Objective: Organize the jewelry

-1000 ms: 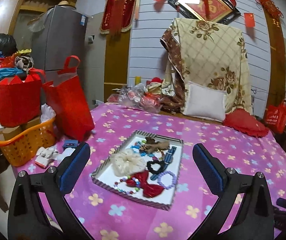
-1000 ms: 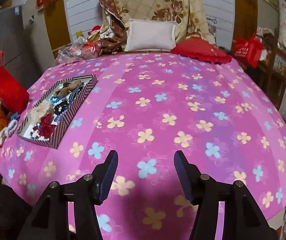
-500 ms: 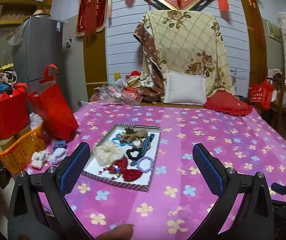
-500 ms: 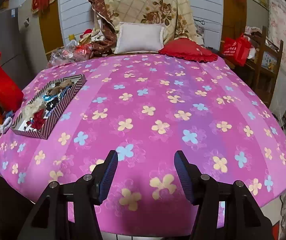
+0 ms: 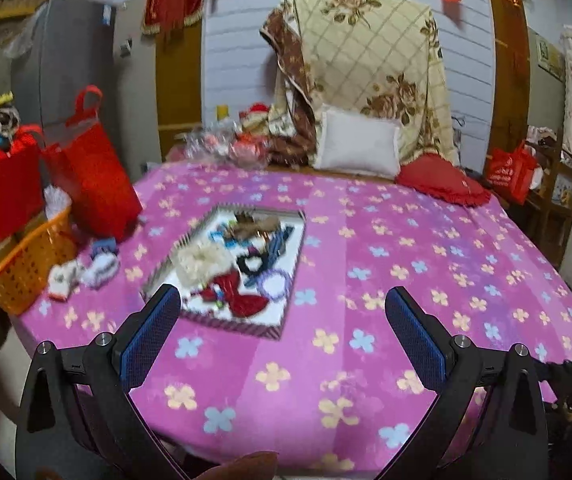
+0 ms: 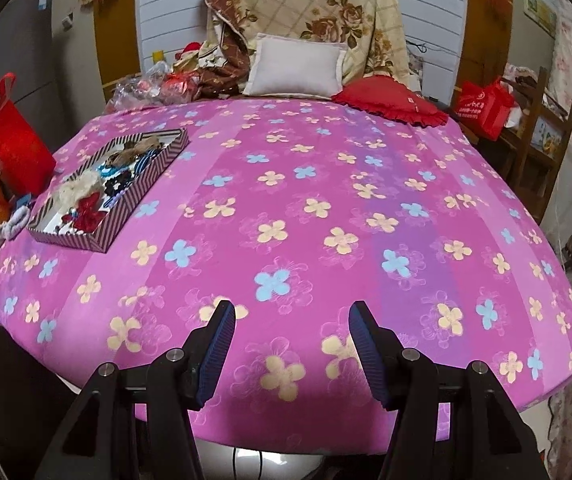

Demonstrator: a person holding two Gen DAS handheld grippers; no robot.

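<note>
A shallow striped tray (image 5: pixel 269 330) (image 6: pixel 141 194) lies on the pink flowered tablecloth (image 5: pixel 406 280) (image 6: pixel 306 220), left of the table's middle. It holds several hair ties, bows and bead bracelets, among them a red bow (image 5: pixel 241 296) (image 6: pixel 87 210), a cream scrunchie (image 5: pixel 201 258) and a purple bead bracelet (image 5: pixel 273 284). My left gripper (image 5: pixel 281 304) hangs open just short of the tray's near edge, nothing between its blue pads. Over the table's near edge my right gripper (image 6: pixel 292 316) stands open and empty, well to the right of the tray.
An orange basket (image 5: pixel 25 264) and red gift bags (image 5: pixel 97 184) crowd the table's left side, with small white items (image 5: pixel 101 270) beside them. A white pillow (image 5: pixel 358 144), a red cushion (image 5: pixel 442 184) and plastic-wrapped things (image 5: pixel 221 144) sit at the back. A wooden chair (image 6: pixel 546 148) stands right.
Both views have drawn back from the table. In the left wrist view the tray has shifted from between the fingers to left of centre and farther off. Both grippers stay open.
</note>
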